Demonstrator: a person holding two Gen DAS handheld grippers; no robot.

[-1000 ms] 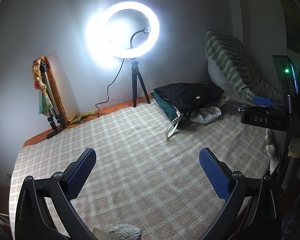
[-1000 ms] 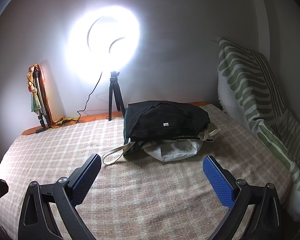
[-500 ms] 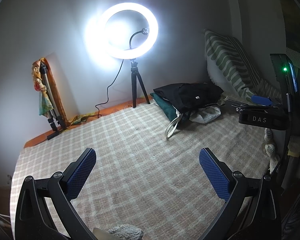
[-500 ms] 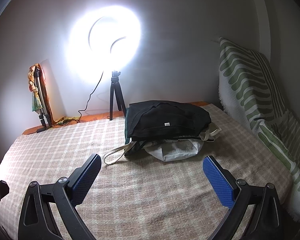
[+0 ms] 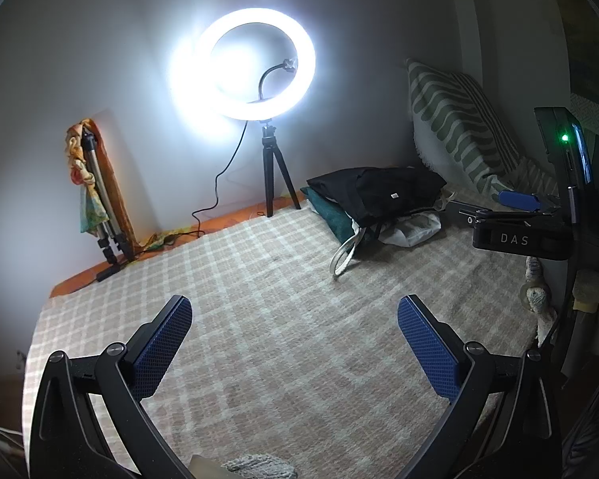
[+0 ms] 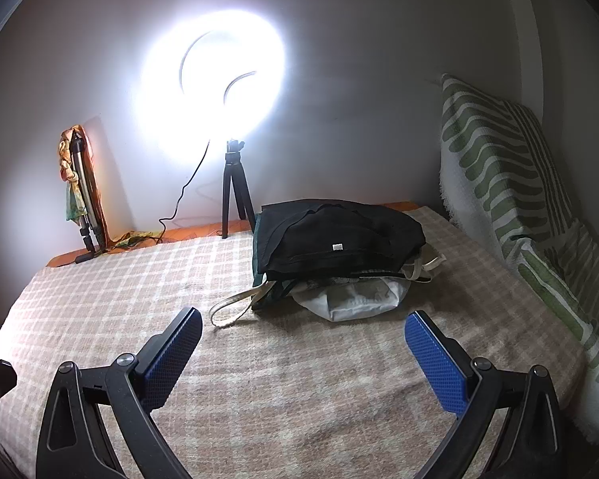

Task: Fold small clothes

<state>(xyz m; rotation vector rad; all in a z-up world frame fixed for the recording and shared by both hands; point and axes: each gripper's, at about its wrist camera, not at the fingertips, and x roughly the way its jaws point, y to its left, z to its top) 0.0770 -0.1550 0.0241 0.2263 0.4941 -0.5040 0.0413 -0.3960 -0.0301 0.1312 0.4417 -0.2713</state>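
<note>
L gripper (image 5: 295, 319) and R gripper (image 6: 303, 331) held w/ jaws apart, nothing gripped. Clothes pile (image 6: 335, 247) seen ahead of R gripper; ring light (image 5: 259, 76) behind it; bare checked blanket (image 6: 299, 379) betw.

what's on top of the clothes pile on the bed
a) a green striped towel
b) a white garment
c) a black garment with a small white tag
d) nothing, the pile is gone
c: the black garment with its small white tag lies uppermost, with a white garment underneath it.
</note>
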